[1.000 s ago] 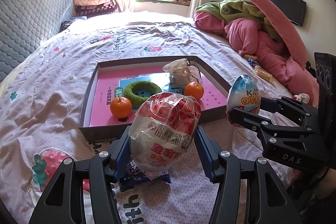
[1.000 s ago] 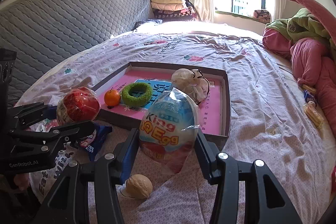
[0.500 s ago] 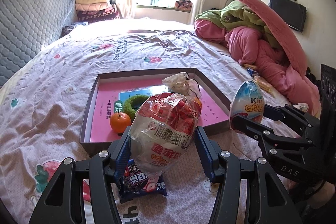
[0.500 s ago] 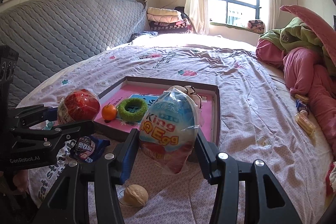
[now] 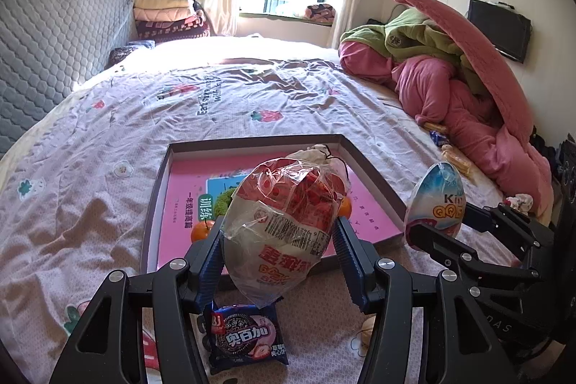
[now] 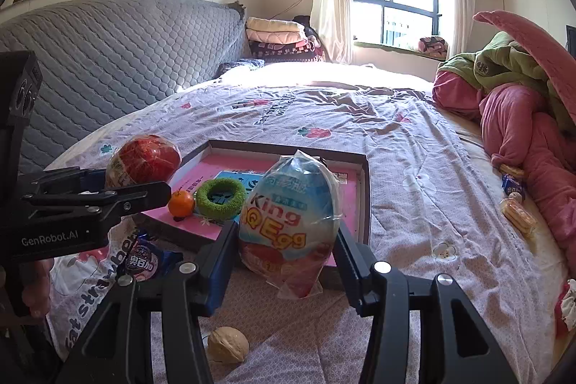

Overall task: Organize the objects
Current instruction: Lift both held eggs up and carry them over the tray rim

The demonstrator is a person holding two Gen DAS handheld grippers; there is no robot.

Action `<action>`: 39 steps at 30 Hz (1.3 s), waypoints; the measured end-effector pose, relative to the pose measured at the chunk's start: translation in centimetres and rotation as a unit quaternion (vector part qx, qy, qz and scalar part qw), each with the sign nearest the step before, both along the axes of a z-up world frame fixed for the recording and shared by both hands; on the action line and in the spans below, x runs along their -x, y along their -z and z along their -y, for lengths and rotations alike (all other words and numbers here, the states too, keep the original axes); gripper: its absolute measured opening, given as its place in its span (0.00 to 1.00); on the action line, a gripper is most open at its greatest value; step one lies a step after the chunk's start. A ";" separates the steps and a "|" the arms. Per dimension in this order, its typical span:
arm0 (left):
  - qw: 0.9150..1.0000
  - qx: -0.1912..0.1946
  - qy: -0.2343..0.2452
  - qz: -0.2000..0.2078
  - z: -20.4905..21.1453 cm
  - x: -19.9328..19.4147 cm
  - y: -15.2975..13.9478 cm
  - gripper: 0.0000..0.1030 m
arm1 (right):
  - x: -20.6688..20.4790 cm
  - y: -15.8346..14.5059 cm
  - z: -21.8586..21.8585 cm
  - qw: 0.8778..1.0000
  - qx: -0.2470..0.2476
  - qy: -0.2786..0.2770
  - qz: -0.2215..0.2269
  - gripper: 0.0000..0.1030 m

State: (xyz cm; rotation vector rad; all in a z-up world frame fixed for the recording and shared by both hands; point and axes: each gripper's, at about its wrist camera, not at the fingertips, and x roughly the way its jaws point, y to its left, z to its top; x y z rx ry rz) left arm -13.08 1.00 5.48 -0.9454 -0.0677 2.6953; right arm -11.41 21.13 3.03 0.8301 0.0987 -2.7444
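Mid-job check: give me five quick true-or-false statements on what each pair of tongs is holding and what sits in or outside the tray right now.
1. The left tongs grip a red-and-white egg-shaped packet in clear wrap. True.
2. The right tongs are empty. False: they grip a blue-and-pink plastic-wrapped egg.
3. The green fuzzy ring lies inside the shallow pink-lined box tray. True.
4. The brown walnut sits in the tray. False: it lies on the bedsheet, in front of the tray.
5. The dark blue cookie packet is held by the tongs. False: it lies on the sheet below the left tongs.
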 end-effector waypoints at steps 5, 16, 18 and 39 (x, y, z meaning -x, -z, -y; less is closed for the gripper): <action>1.000 0.008 -0.004 -0.008 0.0 0.2 -0.3 0.57 | 0.1 -0.2 0.0 1.000 0.001 0.003 -0.004 0.51; 1.000 0.003 -0.010 -0.016 0.4 1.0 -1.1 0.57 | 0.5 -1.5 0.3 1.000 -0.007 0.002 -0.021 0.51; 1.000 0.002 -0.009 -0.015 0.3 1.2 -1.1 0.57 | 0.8 -1.8 0.4 1.000 -0.011 0.002 -0.024 0.51; 1.000 -0.008 -0.022 -0.009 0.2 4.5 -2.0 0.57 | 4.7 -2.8 0.4 1.000 -0.006 0.012 -0.025 0.51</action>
